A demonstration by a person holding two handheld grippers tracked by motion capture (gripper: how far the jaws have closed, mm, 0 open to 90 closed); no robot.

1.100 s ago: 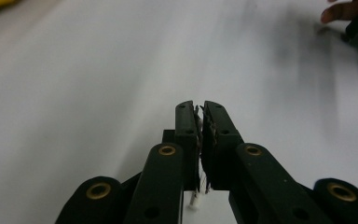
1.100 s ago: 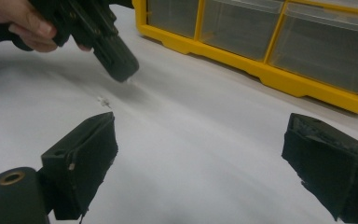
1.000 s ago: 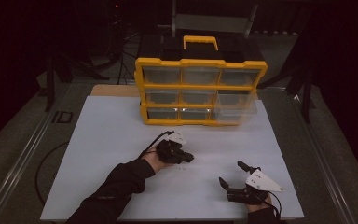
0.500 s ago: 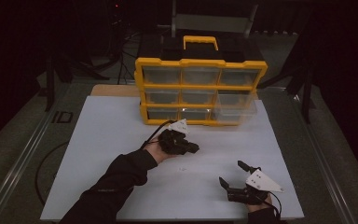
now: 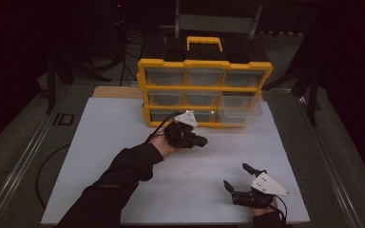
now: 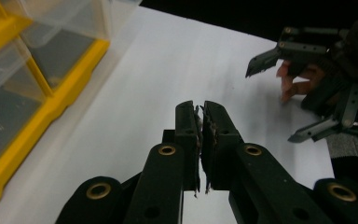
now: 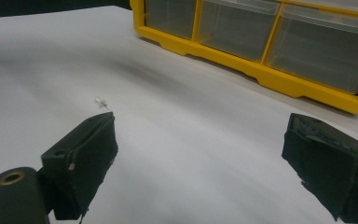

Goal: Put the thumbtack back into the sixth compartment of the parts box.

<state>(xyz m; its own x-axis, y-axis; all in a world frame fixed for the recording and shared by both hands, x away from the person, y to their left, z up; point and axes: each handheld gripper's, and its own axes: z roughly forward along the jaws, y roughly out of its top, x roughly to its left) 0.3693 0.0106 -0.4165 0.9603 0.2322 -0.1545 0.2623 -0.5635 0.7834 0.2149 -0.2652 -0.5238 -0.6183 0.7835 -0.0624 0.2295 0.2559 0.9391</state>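
Note:
My left gripper (image 5: 202, 141) hovers above the white sheet just in front of the yellow drawer cabinet (image 5: 204, 90), tips pointing right. Its jaws are shut, pads pressed together (image 6: 200, 105); I see no object between them. My right gripper (image 5: 235, 175) rests low near the sheet's front right with jaws open wide (image 7: 200, 126) and nothing between them. A tiny clear piece (image 7: 100, 101) lies on the sheet just beyond its left jaw. From the left gripper view, the right gripper (image 6: 279, 98) stands open farther off.
The cabinet (image 7: 261, 70) has clear plastic drawers in a yellow frame (image 6: 37, 116) and a yellow handle on top. Its lower right drawer (image 5: 240, 111) looks pulled out a little. The white sheet (image 5: 114, 142) covers the table; dark floor and stands surround it.
My left gripper has risen and moved forward toward the cabinet's bottom row, still shut. The right gripper has stayed where it was, open.

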